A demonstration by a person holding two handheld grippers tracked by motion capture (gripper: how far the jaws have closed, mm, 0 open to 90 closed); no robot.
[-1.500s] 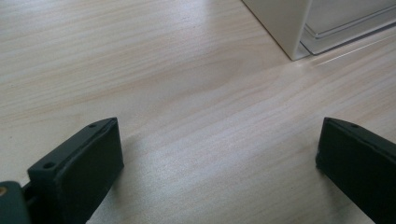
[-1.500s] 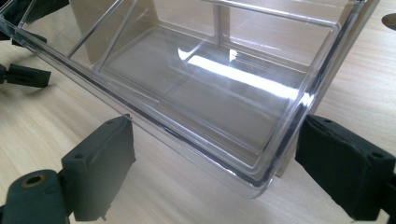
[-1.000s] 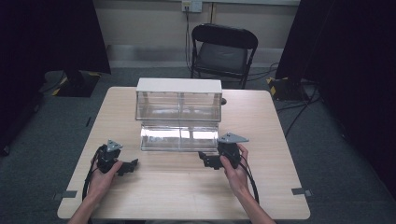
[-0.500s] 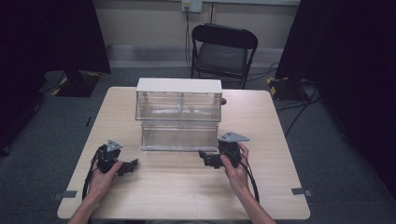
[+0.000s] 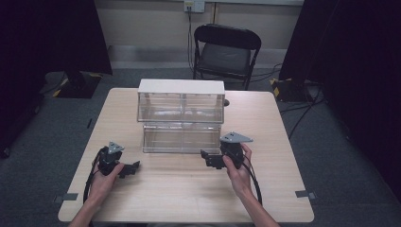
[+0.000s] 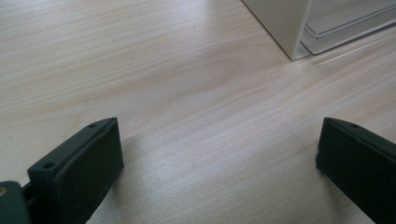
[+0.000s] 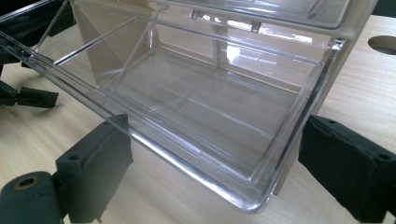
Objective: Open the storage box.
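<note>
drawer (image 7: 196,107): clear plastic, pulled out of white-topped cabinet (image 5: 181,87) | right gripper (image 5: 208,157): jaws wide, holding nothing | left gripper (image 5: 132,168): jaws wide, holding nothing

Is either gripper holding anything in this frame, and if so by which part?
Nothing is held. The left gripper is open over bare table. The right gripper is open near the front corner of the pulled-out clear drawer, jaws not closed on it.

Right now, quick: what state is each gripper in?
Left gripper: open, holding nothing, over the pale wooden table.
Right gripper: open, jaws on either side of the clear plastic drawer, not clamped.
</note>
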